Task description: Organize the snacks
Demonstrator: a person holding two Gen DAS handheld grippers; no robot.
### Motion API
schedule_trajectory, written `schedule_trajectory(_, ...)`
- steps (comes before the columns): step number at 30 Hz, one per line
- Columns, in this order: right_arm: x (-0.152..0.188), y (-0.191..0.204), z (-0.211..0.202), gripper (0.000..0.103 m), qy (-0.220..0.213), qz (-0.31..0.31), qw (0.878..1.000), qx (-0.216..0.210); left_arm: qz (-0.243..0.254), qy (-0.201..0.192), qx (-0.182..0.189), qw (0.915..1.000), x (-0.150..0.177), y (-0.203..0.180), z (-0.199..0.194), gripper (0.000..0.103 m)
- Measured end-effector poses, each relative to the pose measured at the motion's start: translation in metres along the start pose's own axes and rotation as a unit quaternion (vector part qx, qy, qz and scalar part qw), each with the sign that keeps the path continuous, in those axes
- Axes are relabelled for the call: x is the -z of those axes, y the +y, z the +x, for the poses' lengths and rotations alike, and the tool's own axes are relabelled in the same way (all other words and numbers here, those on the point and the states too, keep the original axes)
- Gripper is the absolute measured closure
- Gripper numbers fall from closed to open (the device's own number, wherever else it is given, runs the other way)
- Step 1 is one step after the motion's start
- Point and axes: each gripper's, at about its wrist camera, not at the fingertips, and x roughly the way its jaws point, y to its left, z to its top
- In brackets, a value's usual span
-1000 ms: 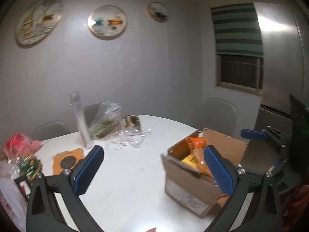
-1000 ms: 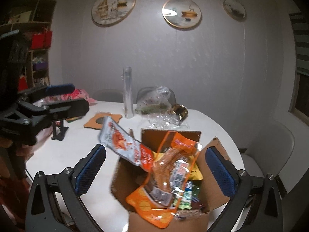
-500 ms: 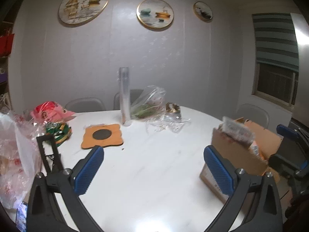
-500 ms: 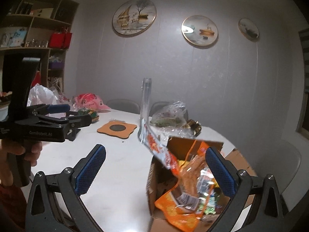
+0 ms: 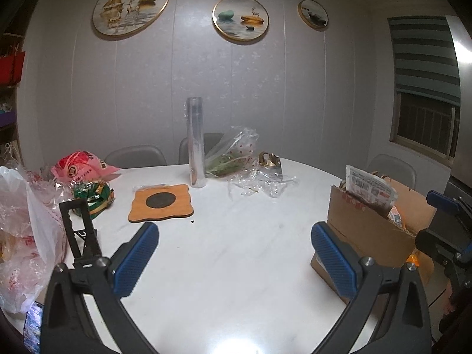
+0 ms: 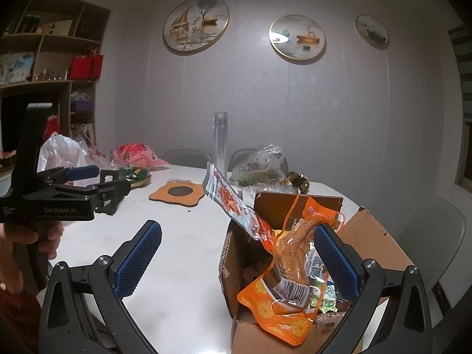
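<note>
Both grippers were spread wide with nothing in them. Left gripper [image 5: 234, 258] hung over bare white table [image 5: 236, 265], right gripper [image 6: 236, 258] sat just in front of the cardboard box [image 6: 295, 330]. That box was on the table's right side, stuffed with snacks: an orange packet [image 6: 283, 303] flopping over the front and a red-and-white packet [image 6: 236, 206] poking up and leaning left.

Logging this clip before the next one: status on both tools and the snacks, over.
Left tool open, empty, above white table. Right tool open, empty, at brown cardboard box stuffed with snack packets; orange packet hanging over its front. Nothing blocking.
</note>
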Motion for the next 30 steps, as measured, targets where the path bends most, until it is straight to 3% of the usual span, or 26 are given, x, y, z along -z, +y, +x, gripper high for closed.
schedule_trajectory(30,-0.003,0.006,-0.009,0.0,-0.004,0.006,1.0,-0.002,0.007,-0.002,0.03,0.9995,-0.0022,-0.0075,-0.0009,0.001)
